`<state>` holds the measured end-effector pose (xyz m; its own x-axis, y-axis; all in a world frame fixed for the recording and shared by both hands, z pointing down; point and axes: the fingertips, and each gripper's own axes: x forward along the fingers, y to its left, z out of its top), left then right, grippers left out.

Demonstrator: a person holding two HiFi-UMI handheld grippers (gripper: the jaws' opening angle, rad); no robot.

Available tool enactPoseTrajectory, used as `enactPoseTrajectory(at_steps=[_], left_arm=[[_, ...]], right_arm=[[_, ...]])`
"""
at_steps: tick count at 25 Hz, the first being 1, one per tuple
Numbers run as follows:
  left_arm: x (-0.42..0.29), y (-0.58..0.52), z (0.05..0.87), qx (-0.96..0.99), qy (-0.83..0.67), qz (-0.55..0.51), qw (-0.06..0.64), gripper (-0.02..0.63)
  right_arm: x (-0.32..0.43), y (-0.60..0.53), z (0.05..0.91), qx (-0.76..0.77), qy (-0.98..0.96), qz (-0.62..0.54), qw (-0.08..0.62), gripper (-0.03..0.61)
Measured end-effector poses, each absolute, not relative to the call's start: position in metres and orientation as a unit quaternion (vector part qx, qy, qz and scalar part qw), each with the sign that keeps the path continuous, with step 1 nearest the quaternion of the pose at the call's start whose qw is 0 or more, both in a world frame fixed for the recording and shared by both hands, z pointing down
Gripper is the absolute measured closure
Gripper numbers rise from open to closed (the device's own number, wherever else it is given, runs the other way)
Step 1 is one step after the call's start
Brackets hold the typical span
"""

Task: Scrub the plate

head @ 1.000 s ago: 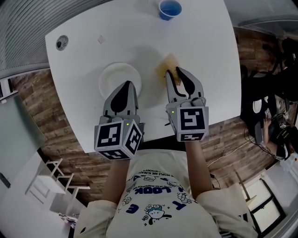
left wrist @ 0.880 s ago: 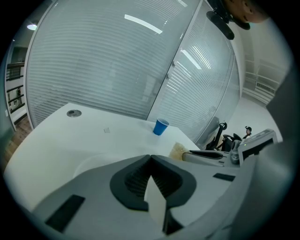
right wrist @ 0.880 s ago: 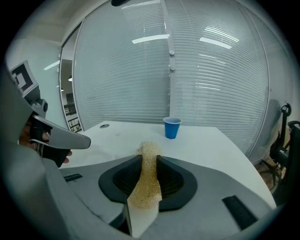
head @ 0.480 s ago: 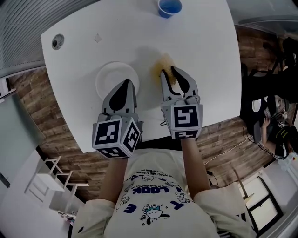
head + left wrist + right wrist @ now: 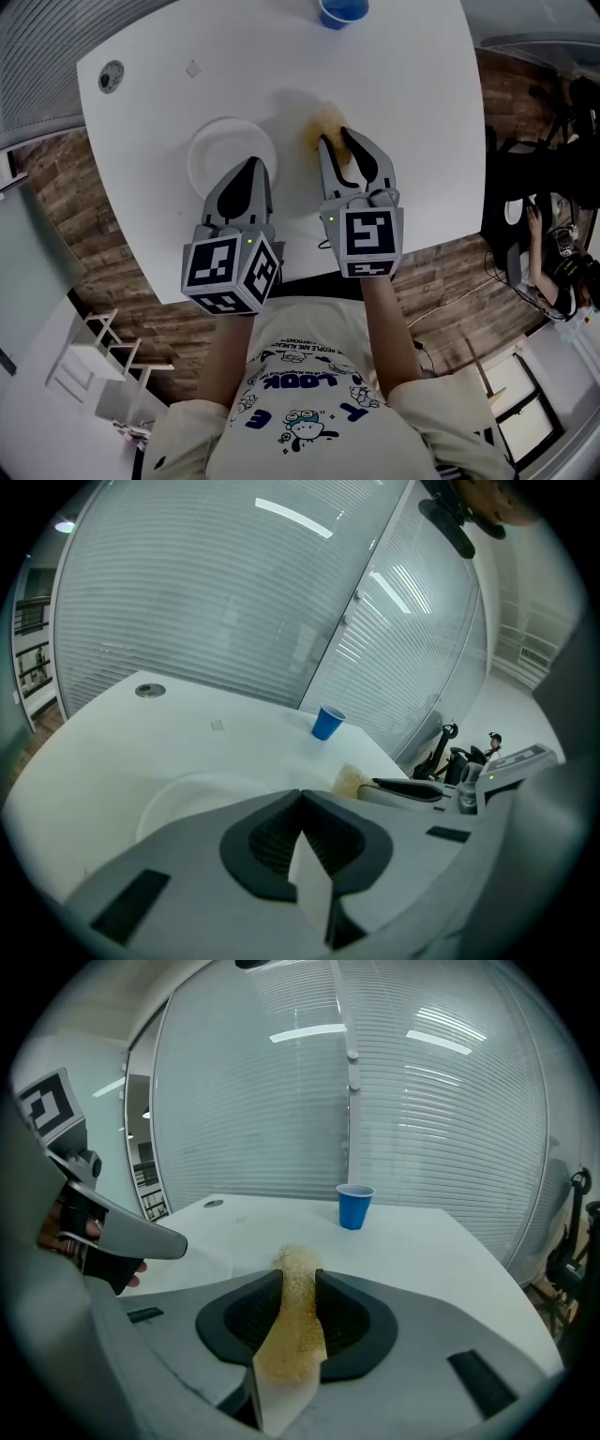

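The plate [image 5: 220,150] is white on a white table [image 5: 412,112], and in the left gripper view [image 5: 187,794] only a faint rim tells it from the top. Its near edge is hidden under the left gripper [image 5: 251,164] in the head view. The blue cup [image 5: 342,11], far ahead of both grippers, is cut off by the top of that view; it shows whole in the gripper views [image 5: 327,723] [image 5: 354,1207].

The left gripper [image 5: 300,794] has its jaws pressed together with nothing between them. Its tips lie over the plate's near rim; whether they touch it cannot be told.

The right gripper [image 5: 336,141] stands just beside the left, jaws partway apart and pinching a yellow sponge [image 5: 292,1326]. The pads press on both its sides, and its far end sticks out ahead of the tips [image 5: 323,120], off the plate and to its right. Whether that end rests on the table is unclear.
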<state>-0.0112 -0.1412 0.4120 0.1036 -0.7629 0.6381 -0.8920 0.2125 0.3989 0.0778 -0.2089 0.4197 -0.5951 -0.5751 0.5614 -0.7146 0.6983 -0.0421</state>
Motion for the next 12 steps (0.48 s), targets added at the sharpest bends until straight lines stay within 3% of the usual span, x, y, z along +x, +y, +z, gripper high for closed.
enactPoseTrajectory(at_steps=[7,12], left_arm=[[-0.014,-0.14,0.414,0.618,-0.667,0.079,0.408,0.588],[-0.015,-0.141,0.409,0.62,-0.671,0.076,0.399,0.588]], right_arm=[[0.073,-0.21,0.414,0.363,-0.888,0.125,0.251,0.423],[0.073,-0.208,0.401,0.368,-0.891,0.114,0.239,0.419]])
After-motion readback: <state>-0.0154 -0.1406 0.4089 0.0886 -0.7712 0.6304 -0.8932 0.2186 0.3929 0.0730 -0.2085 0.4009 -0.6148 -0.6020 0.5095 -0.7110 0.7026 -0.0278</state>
